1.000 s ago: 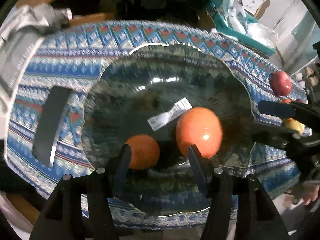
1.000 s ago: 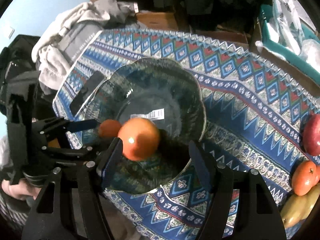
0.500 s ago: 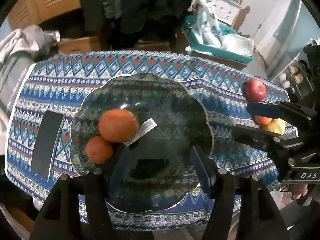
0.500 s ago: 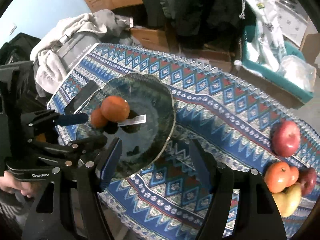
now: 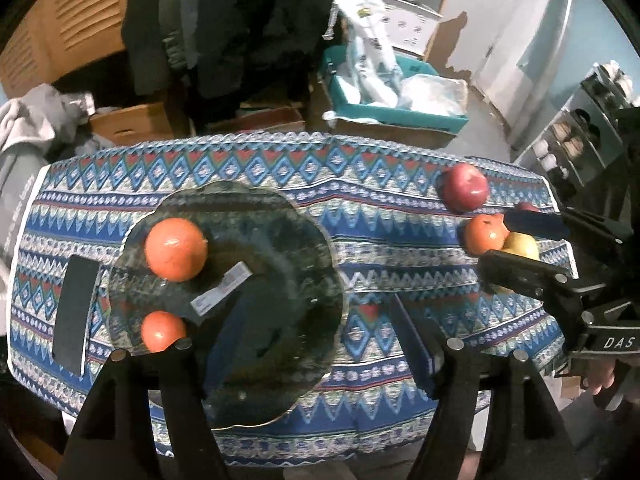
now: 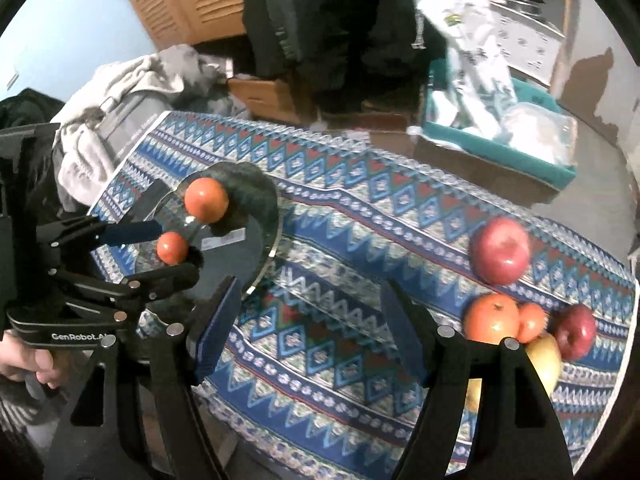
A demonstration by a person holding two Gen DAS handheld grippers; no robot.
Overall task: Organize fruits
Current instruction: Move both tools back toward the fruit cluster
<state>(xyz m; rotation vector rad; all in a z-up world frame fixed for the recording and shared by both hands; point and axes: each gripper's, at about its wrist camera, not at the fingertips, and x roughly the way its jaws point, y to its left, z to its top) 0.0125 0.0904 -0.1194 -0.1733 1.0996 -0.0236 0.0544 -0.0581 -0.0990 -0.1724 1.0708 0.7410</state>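
Both tongs have pulled up and back from the bowl since the earlier frames, so far more of the bench now shows in each view. Bench point(image 5: 400, 216): covered with a blue patterned cloth point(image 6: 340, 280).

Bowl point(image 5: 288, 240): dark glass with a scalloped rim, on the left part of the bench, a white label inside it. A second ago the two oranges lay between and just ahead of the fingers; now they rest against the bowl's left wall, clear of both tongs.

- big orange point(image 5: 176, 249), upper left in the bowl
- small orange point(image 5: 162, 331), just below it, near the rim

Left tongs point(image 5: 320, 344): jaws opening, nothing between them but bowl and cloth. Right tongs point(image 6: 308, 324): jaws opening too, empty, over bare cloth between the bowl and the loose fruit.

Loose fruit at the right end of the bench, well apart from the bowl:
- large red apple point(image 6: 500, 250), standing alone
- orange point(image 6: 491, 318), touching a smaller orange one point(image 6: 532, 320)
- dark red apple point(image 6: 576, 332) and a yellow fruit point(image 6: 546, 360), partly hidden behind the right finger

Judgement: two pieces delivered, both tongs free. Five or so remain. Right tongs sit nearer the pile, so they likely fetch next. The cluster is tight; a pick may nudge neighbours toward the bench edge.

Flat dark slab point(image 5: 76, 312) lies left of the bowl, untouched.
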